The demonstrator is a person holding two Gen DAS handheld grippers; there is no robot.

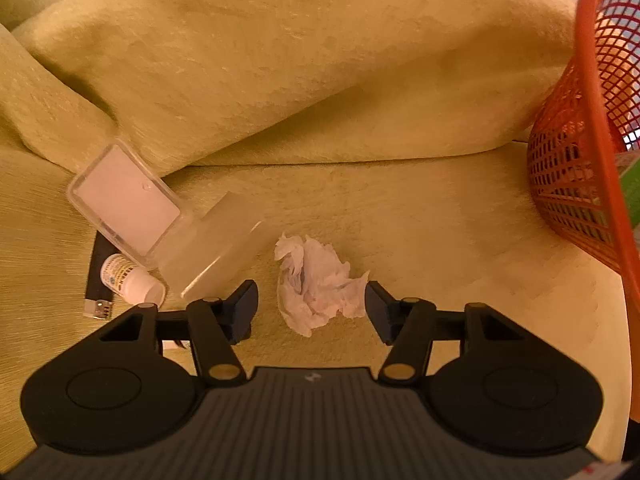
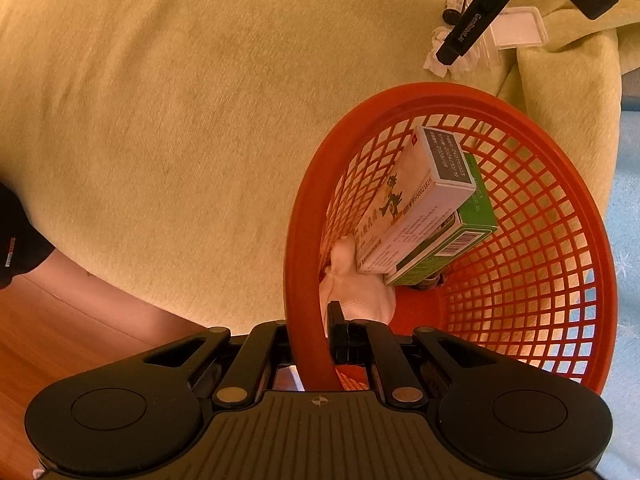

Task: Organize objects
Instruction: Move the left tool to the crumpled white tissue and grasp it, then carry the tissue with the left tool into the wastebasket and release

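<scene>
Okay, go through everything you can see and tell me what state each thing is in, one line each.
Left gripper: jaws open, straddling the tissue.
Tissue: crumpled, on the sofa.
Clear box: lid open.
Small bottle: lying on its side.
Right gripper: shut on the basket rim.
Basket: holds two cartons.
</scene>
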